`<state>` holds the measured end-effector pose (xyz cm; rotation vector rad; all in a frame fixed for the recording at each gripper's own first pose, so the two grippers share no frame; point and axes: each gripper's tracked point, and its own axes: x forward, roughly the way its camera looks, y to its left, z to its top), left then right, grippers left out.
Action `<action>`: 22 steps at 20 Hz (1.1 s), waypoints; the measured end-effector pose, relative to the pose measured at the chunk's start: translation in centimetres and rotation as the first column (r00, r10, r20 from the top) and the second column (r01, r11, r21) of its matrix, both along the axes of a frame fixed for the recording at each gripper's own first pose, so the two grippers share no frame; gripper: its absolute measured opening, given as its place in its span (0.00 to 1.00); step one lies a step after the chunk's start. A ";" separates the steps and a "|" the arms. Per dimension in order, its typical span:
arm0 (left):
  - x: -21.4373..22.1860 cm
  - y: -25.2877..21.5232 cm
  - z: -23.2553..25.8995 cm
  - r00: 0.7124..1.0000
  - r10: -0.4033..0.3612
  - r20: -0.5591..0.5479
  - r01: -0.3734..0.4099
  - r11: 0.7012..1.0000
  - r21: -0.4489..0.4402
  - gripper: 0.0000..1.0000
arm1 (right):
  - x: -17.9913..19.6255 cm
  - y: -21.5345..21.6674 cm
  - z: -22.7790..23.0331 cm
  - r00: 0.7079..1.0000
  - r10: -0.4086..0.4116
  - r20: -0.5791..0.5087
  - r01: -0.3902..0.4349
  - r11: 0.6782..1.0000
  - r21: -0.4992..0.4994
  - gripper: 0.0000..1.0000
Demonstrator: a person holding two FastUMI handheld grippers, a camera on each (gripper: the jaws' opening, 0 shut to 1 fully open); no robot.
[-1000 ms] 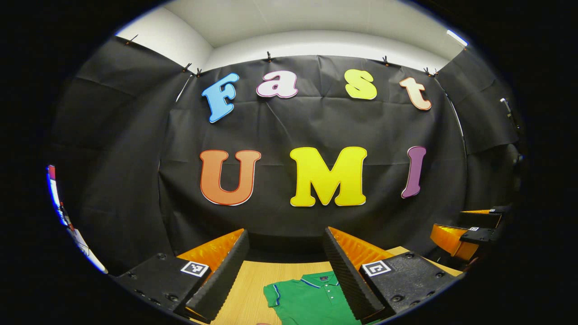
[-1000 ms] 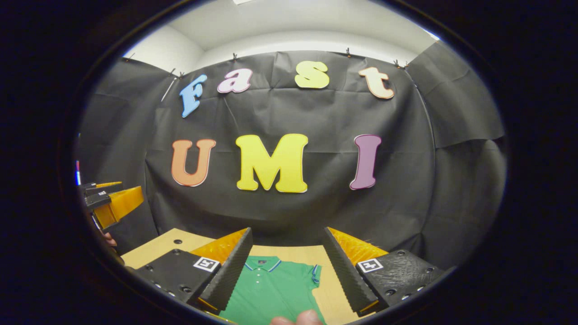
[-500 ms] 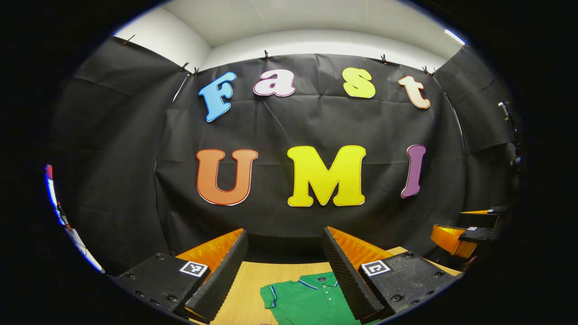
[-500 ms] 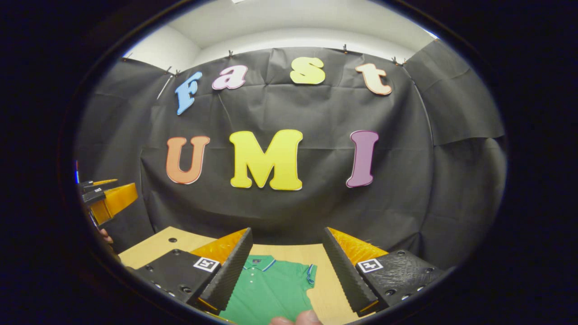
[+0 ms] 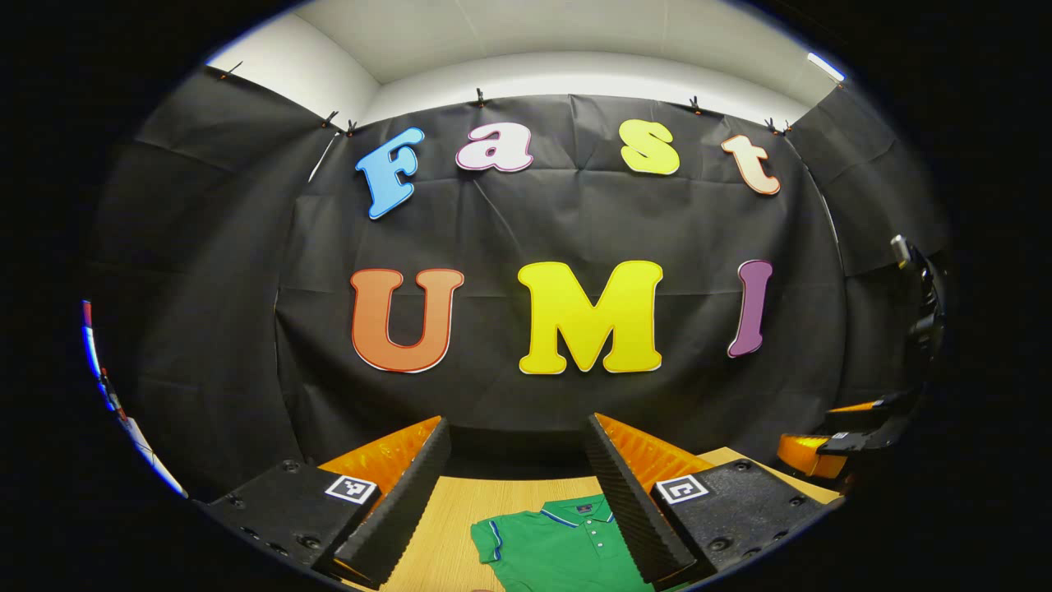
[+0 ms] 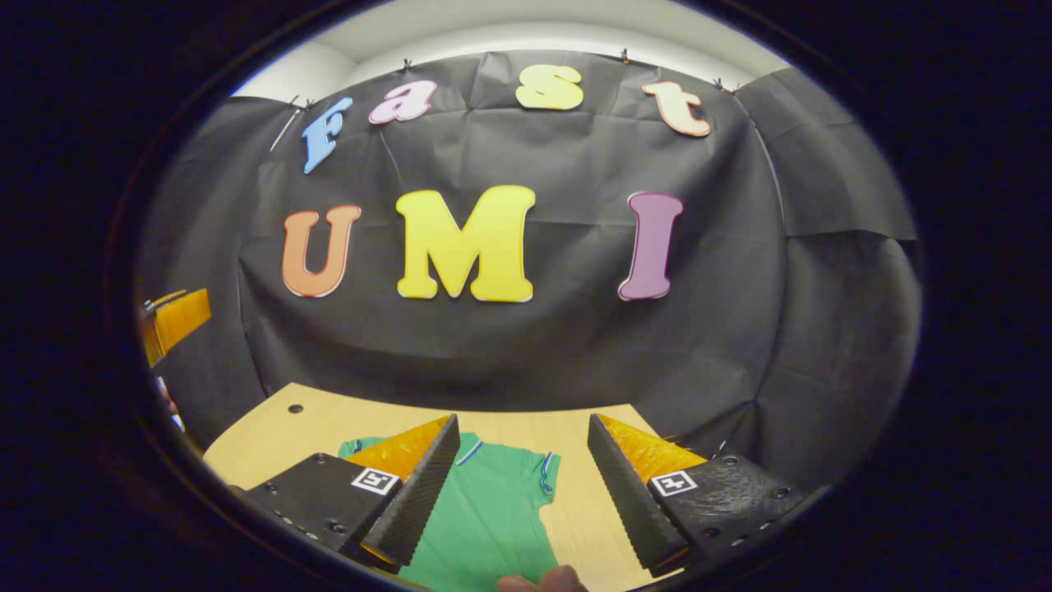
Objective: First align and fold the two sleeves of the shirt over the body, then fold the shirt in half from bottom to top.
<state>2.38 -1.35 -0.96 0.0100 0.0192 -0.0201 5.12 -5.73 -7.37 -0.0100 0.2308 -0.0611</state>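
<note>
One green polo shirt [image 6: 493, 514] lies flat on one light wooden table [image 6: 329, 415], collar toward the black cloth wall [image 6: 526, 345]. Two grippers hover above the table, both apart from the shirt and holding nothing. In the right gripper view, the right gripper [image 6: 519, 485] has its two fingers spread wide, framing the shirt's body and one short sleeve [image 6: 549, 470]; a person's fingertip [image 6: 542, 580] shows at the bottom edge. The other sleeve [image 6: 352, 446] peeks out beyond the finger on the view's left. At this view's far left edge sits the left gripper [image 6: 174, 316], well apart. In the left gripper view, the left gripper [image 5: 518, 493] also has its two fingers spread wide, with the shirt [image 5: 551, 547] and its collar [image 5: 575, 514] between them on the table [image 5: 460, 501]. The right gripper [image 5: 838, 436] shows at that view's right edge.
</note>
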 end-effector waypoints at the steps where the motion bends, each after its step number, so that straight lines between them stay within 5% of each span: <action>1: 0.1 0.1 -0.2 1.000 0.003 -0.004 -0.003 1.000 0.003 1.00 | 0.6 -0.3 -1.2 0.999 0.001 -0.033 -0.001 1.000 -0.003 0.95; 8: 0.9 0.4 -1.1 0.998 0.048 -0.029 -0.047 0.999 0.021 1.00 | 6.9 -2.2 -9.9 0.971 0.024 -0.237 -0.043 0.996 -0.075 0.95; 14: 1.8 0.8 -1.6 0.995 0.094 -0.043 -0.092 0.995 0.042 1.00 | 12.7 -3.6 -18.3 0.922 0.066 -0.383 -0.098 0.993 -0.064 0.96; 22: 3.2 0.4 -2.0 0.992 0.107 -0.073 -0.103 0.993 0.058 1.00 | 18.1 -6.3 -28.8 0.837 0.021 -0.547 -0.048 0.998 -0.035 0.96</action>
